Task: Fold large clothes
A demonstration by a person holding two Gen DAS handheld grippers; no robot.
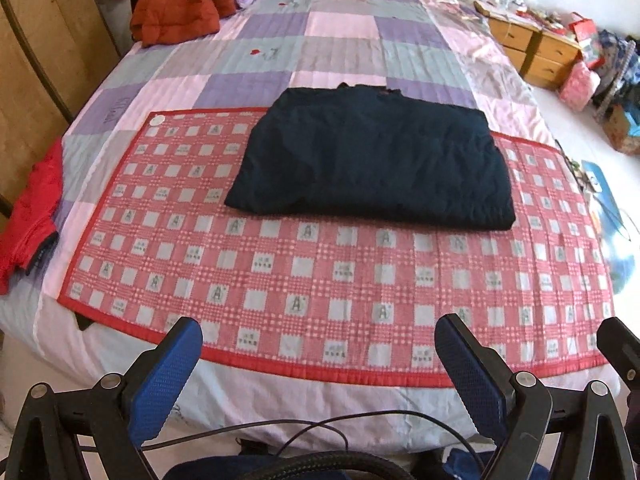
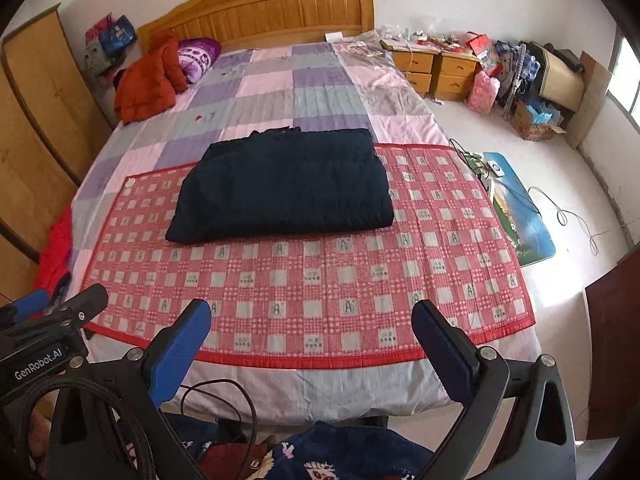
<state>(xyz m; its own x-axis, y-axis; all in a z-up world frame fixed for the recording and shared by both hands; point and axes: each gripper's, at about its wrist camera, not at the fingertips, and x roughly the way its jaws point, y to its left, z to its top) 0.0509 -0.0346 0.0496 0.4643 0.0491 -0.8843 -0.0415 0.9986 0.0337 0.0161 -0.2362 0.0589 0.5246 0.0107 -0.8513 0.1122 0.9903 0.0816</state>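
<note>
Left wrist view: left gripper (image 1: 318,354) hangs with jaws wide apart and empty above the near edge of the bed (image 1: 344,28). The right gripper (image 2: 312,338) does the same, clear of the cloth. Beyond them the dark garment (image 1: 372,156) lies folded into a neat block on the checked mat (image 1: 280,280), square and flat, apparently finished. An orange jacket (image 1: 180,4) waits by the headboard, likely next.

Left gripper (image 1: 318,344) and right gripper (image 2: 312,326) both gape wide, holding nothing.
</note>
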